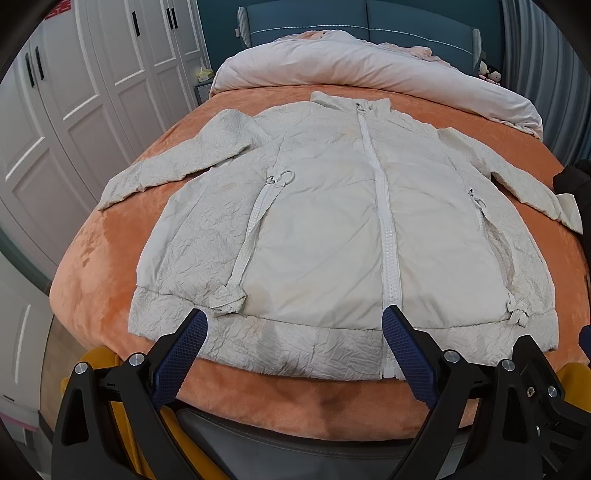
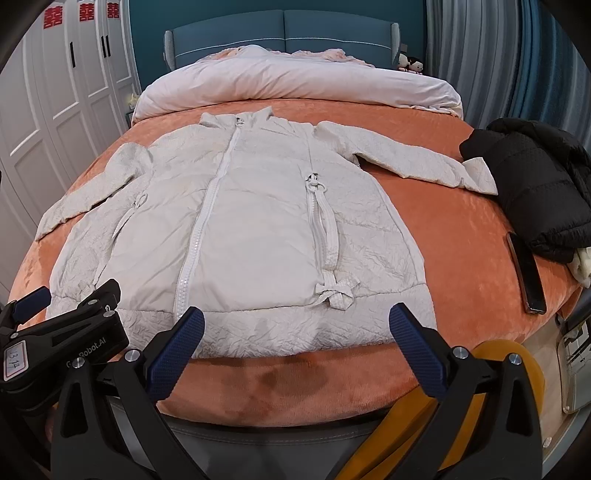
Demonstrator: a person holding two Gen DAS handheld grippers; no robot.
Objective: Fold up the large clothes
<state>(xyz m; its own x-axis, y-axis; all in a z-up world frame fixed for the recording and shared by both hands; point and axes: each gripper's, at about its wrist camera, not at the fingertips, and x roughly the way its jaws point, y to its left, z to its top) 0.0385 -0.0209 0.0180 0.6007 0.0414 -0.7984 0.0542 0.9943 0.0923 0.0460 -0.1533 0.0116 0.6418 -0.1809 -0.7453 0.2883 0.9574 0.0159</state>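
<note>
Both pairs of jaws stand wide apart and hold nothing. The left gripper [image 1: 295, 325], black with blue ribbed pads, hangs over the near edge of the bed, its fingertips framing the hem of the cream-white crinkled zip-up jacket [image 1: 332, 221]. The right gripper [image 2: 297, 321], of the same build, hovers over the hem farther to the right, and the left gripper [image 2: 70, 295] shows at the left edge of the right wrist view, also spread.

The jacket lies flat, front up, on the orange plush bed cover [image 1: 110, 258], collar toward the headboard and hem toward the cameras. Its white plastic centre zip [image 1: 384, 221] is closed from hem to collar. Both sleeves are spread out sideways and angled down. Each front panel carries a slanted pocket zip with a ring pull and a small bow at its lower end.

Beyond the collar a pale pink rolled duvet [image 1: 369, 66] lies across the bed, in front of the teal padded headboard [image 2: 284, 29]. On the right side of the bed sits a crumpled black puffer garment [image 2: 539, 184], touching the cuff of the jacket's sleeve on that side, and just beside it, nearer the cameras, lies a dark slim phone [image 2: 526, 273]. White panelled wardrobe doors [image 1: 74, 92] stand to the left.
</note>
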